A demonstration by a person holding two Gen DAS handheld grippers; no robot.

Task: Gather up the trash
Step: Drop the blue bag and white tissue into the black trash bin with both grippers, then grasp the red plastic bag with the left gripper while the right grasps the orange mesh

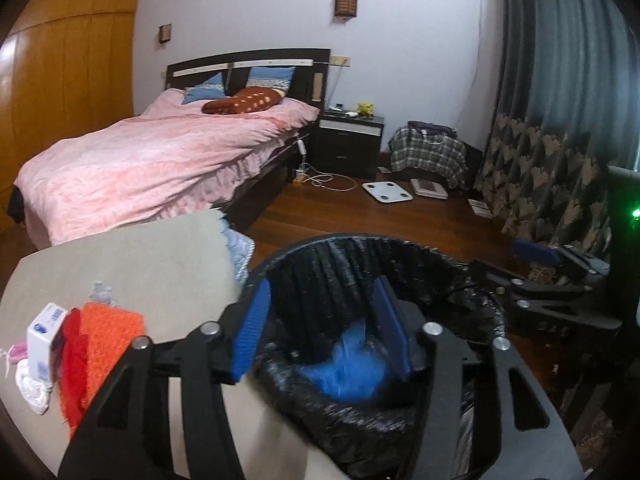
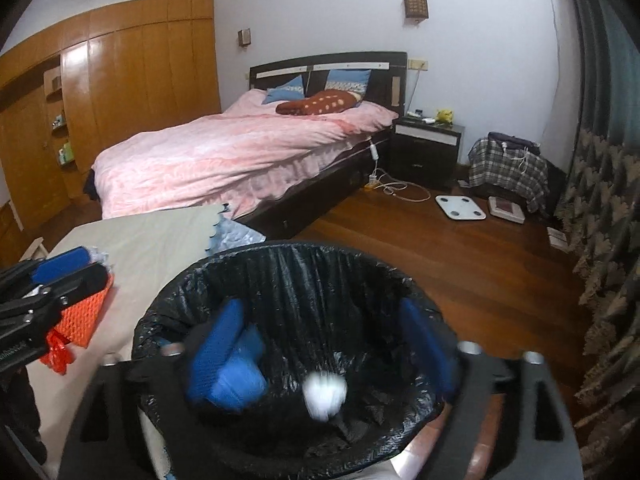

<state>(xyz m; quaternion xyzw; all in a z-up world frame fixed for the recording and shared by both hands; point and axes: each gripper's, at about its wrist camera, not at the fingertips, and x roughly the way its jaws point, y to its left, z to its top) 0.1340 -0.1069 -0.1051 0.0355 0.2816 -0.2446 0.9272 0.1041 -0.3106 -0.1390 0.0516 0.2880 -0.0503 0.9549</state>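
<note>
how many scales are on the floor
2. A white scale lies on the wood floor past the nightstand; a second scale with a dark center sits just right of it, by the plaid-covered pile. Others may be hidden.

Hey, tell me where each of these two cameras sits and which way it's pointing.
Left wrist: on the left gripper, looking down its open fingers into the black-lined bin, table to its left; the right gripper shows at right.
Right wrist: on the right gripper, open over the same bin, a blurred white wad below; the left gripper shows at left.
Shared: bin, bed, orange cloth, floor scale.
</note>
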